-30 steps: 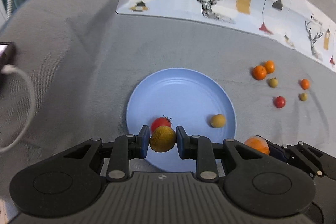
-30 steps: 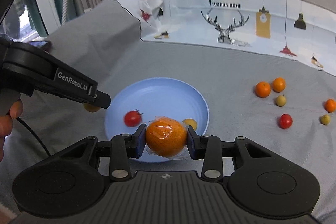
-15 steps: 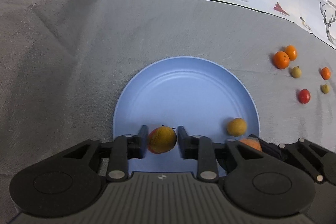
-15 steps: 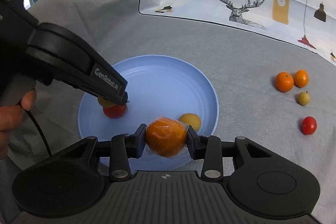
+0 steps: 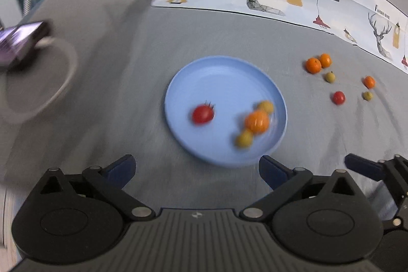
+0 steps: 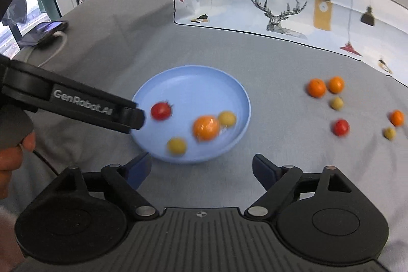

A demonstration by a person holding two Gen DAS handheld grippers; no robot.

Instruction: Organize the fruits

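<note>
Both the left gripper (image 5: 196,170) and right gripper (image 6: 201,168) have just opened wide, empty; the orange (image 6: 206,128), tomato (image 6: 161,111) and two yellow fruits lie on the blue plate (image 6: 193,83)

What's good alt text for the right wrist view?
A blue plate on grey cloth holds a red tomato, a wrapped orange and two yellow-green fruits. The right gripper, in the foreground, is open and empty; the left gripper reaches in from the left. Six more small fruits lie on the cloth to the right.
</note>
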